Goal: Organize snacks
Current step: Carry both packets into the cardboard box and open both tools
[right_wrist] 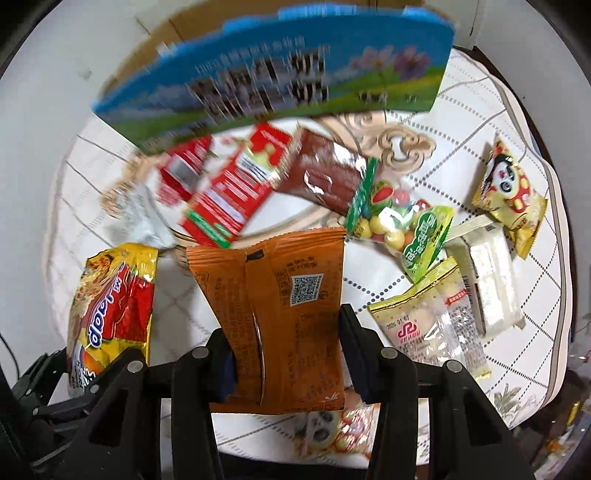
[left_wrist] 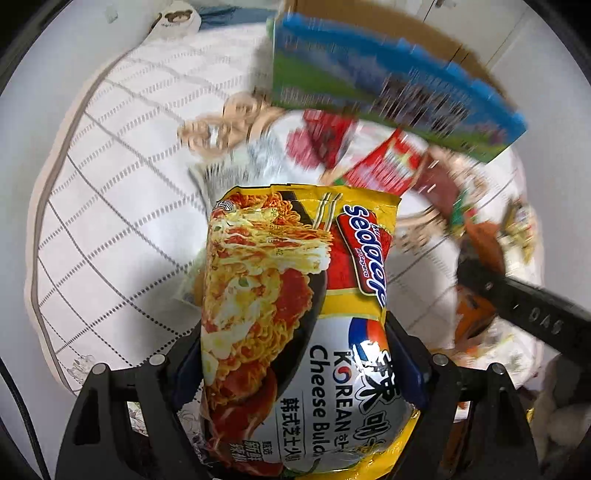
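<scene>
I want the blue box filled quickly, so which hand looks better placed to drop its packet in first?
Probably the right gripper: its orange packet hangs almost straight below the blue box, whereas the left gripper's noodle packet sits off to one side.

Probably a home: quilted bedspread, cardboard box.

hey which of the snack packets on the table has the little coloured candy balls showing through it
The clear bag with the green header, lying right of the brown wrapper. You can see round red, yellow and green candies through it; the packets around it are opaque or hold pale contents.
</scene>
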A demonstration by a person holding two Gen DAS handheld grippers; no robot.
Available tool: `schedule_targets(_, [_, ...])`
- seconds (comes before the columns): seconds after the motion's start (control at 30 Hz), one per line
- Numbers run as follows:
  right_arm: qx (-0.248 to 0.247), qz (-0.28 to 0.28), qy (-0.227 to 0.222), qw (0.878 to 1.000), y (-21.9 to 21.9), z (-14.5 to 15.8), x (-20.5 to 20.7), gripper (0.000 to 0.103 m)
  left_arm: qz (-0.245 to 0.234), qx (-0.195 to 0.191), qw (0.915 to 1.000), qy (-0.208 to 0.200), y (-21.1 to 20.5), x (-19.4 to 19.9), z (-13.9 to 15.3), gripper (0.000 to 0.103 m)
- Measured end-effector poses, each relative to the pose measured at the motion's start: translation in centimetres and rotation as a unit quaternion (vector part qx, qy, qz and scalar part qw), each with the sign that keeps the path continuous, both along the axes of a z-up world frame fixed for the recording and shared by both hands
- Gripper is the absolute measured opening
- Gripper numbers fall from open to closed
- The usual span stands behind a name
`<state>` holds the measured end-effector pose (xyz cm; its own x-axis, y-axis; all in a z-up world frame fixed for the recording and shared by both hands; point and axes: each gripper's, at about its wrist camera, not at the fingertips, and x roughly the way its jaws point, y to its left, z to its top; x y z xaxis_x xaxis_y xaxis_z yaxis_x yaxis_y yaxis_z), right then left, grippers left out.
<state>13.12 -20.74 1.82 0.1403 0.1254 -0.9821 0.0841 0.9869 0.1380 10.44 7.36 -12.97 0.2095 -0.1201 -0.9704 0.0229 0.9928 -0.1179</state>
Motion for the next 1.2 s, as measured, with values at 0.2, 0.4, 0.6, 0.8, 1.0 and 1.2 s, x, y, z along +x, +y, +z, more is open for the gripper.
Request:
schedule_targets(0.2, [0.040, -0.001, -0.058, 0.998, -2.5, 8.9, 1.4, 0.050, -0.009, -0.036, 0.9980, -0.051, 0.2, 3.1, 7.5, 0.084])
schedule_targets(0.4, [0.060, -0.002, -0.100, 0.993, -3.6, 13.1, 10.3, 0.050, -0.008, -0.053, 0.9953, -0.081, -2.7, 12.0, 11.6, 0.084])
schedule_targets(0.6, [0.038, -0.001, -0.108, 0.993, -4.8, 12.0, 22.4, 0.050, -0.006, -0.035, 0.9974, -0.062, -6.1, 23.5, 9.9, 0.084])
schedule_targets(0.8, [0.017, 0.003, -0.074, 0.997, -6.0, 5.3, 31.4, 0.050, 0.001, -0.038, 0.9992, -0.009, -8.3, 32.0, 3.2, 0.084])
schedule_targets(1.0, [0.001, 0.022, -0.046, 0.999, -6.3, -1.3, 36.9, 0.050, -0.006, -0.013, 0.9996, 0.026, -8.9, 35.9, -1.5, 0.084])
schedule_targets(1.2, [-0.014, 0.048, -0.018, 0.999, -5.6, -5.7, 39.9, 0.065, -0.013, 0.002, 0.9975, 0.069, -9.5, 37.5, -5.0, 0.084])
